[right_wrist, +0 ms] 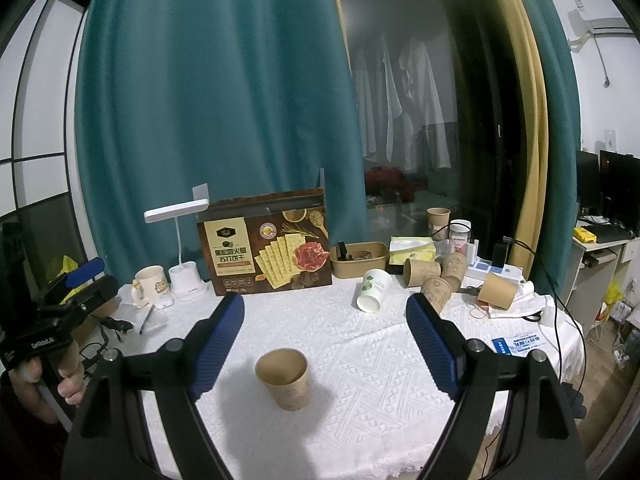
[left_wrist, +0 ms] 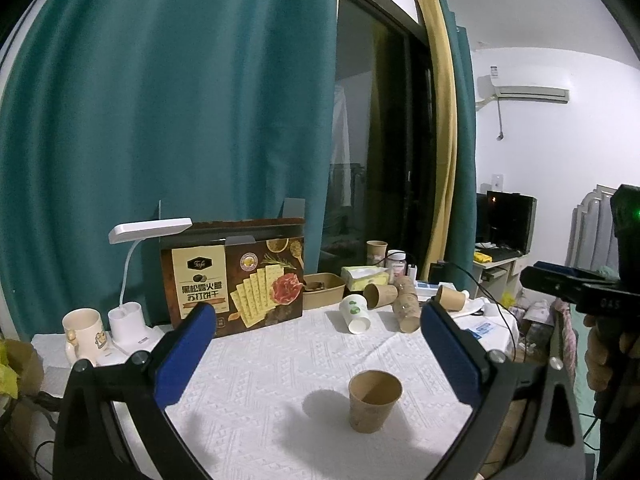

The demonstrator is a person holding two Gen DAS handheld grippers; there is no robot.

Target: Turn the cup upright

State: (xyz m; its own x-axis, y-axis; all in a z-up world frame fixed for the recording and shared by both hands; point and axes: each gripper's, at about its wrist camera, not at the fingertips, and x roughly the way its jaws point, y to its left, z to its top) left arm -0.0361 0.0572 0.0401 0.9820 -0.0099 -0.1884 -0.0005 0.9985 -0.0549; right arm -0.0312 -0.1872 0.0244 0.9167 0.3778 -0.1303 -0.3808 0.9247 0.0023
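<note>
While the cup [left_wrist: 374, 400] stands upright at lower centre, left gripper [left_wrist: 316, 354] and right gripper [right_wrist: 326, 344] hang spread, touching nothing.

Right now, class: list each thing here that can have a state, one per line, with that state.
Brown paper cup: upright, mouth up.
White cup: on its side.
Cracker box: standing, flaps up.
Desk lamp: unlit.
Left gripper: open, empty.
Right gripper: open, empty.

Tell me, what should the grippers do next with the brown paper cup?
Probably nothing more than back away. The brown paper cup already stands upright, mouth up, on the white tablecloth, and the left gripper and right gripper are both open, touching nothing.
</note>
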